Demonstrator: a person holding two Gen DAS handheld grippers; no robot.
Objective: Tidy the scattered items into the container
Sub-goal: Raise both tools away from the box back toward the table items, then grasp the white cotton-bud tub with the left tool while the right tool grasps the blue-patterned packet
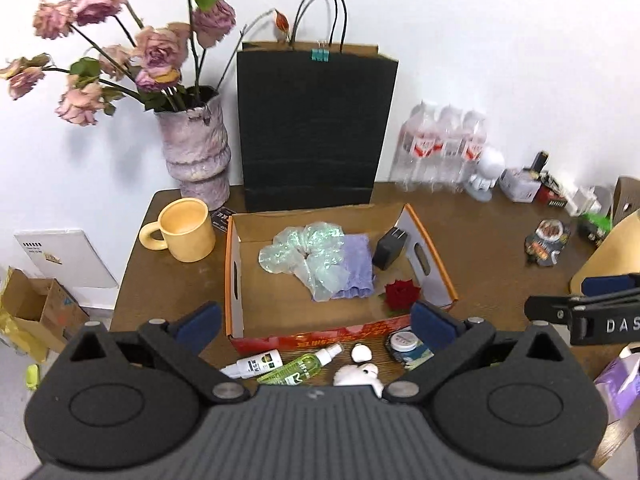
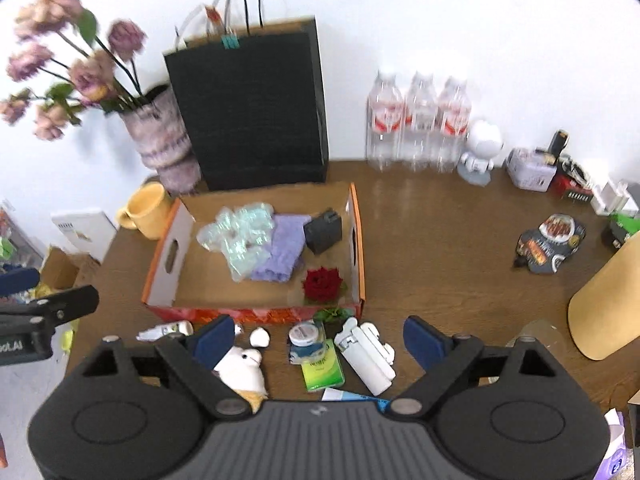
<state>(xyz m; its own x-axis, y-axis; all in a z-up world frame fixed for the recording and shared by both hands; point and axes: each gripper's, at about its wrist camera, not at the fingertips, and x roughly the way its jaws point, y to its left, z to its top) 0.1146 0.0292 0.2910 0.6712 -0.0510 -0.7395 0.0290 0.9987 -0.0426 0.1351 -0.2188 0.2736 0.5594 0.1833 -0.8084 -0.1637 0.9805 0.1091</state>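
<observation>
An open cardboard box (image 1: 235,280) (image 2: 168,256) sits mid-table. Inside lie a clear plastic bag (image 1: 308,252), a purple cloth (image 1: 358,264), a black charger (image 1: 390,248) and a red rose (image 1: 402,292). Scattered in front of the box are a white spray bottle (image 1: 256,363), a green spray bottle (image 1: 300,366), a white plush toy (image 2: 244,364), a round tin (image 2: 306,334), a green packet (image 2: 323,370) and a white device (image 2: 368,356). My left gripper (image 1: 314,318) hangs open and empty above the box's front edge. My right gripper (image 2: 318,338) hovers open and empty over the scattered items.
Behind the box stand a black paper bag (image 1: 316,128), a vase of pink flowers (image 1: 196,148) and a yellow mug (image 1: 186,230). Water bottles (image 2: 418,120), a white figurine (image 2: 480,148), small boxes and a snack packet (image 2: 552,244) occupy the right side.
</observation>
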